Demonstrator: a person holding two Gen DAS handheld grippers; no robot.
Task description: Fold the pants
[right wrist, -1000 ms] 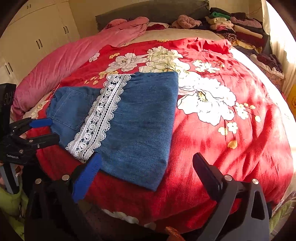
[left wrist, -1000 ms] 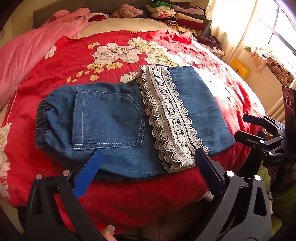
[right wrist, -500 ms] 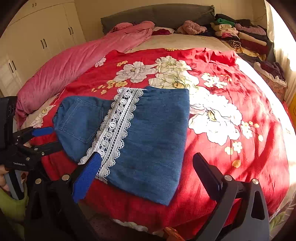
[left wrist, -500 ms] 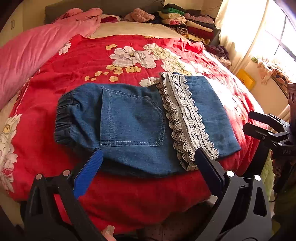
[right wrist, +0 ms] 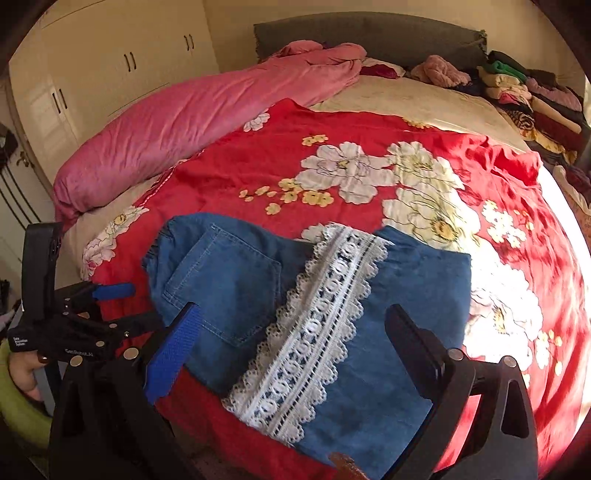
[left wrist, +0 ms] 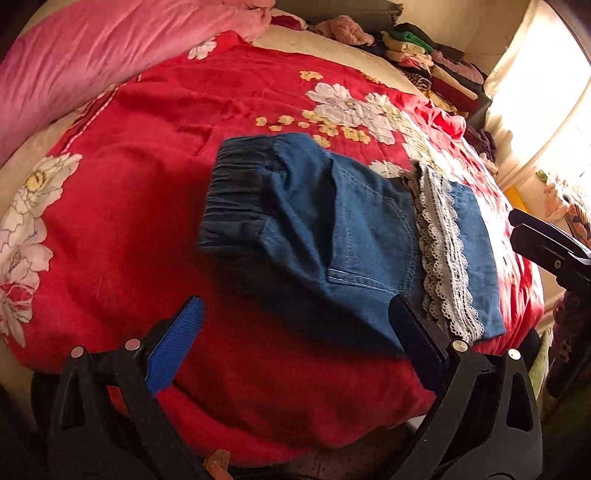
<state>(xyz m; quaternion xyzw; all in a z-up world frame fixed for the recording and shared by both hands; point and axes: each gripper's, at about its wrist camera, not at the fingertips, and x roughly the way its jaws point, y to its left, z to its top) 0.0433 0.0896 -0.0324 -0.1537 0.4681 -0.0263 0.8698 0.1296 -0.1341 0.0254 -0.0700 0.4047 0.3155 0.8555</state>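
Observation:
The blue denim pants (left wrist: 332,236) lie folded on the red flowered bedspread (left wrist: 147,155), waistband (left wrist: 236,195) to the left, a white lace band (left wrist: 443,251) across the right part. In the right wrist view the pants (right wrist: 229,280) and the lace band (right wrist: 314,332) lie just ahead. My left gripper (left wrist: 295,339) is open and empty, hovering over the near edge of the pants by the waistband end. My right gripper (right wrist: 291,343) is open and empty above the lace end. The right gripper also shows in the left wrist view (left wrist: 546,247), and the left gripper in the right wrist view (right wrist: 110,306).
A rolled pink quilt (right wrist: 192,118) lies along the left side of the bed. Stacked folded clothes (right wrist: 524,96) sit at the far right by the grey headboard (right wrist: 369,33). White wardrobe doors (right wrist: 110,66) stand at the left; a bright window (left wrist: 554,92) is at the right.
Both grippers have moved closer over the bed. The left view has swung left, so the waistband now sits near its centre. The pants have not moved; both grippers stay open.

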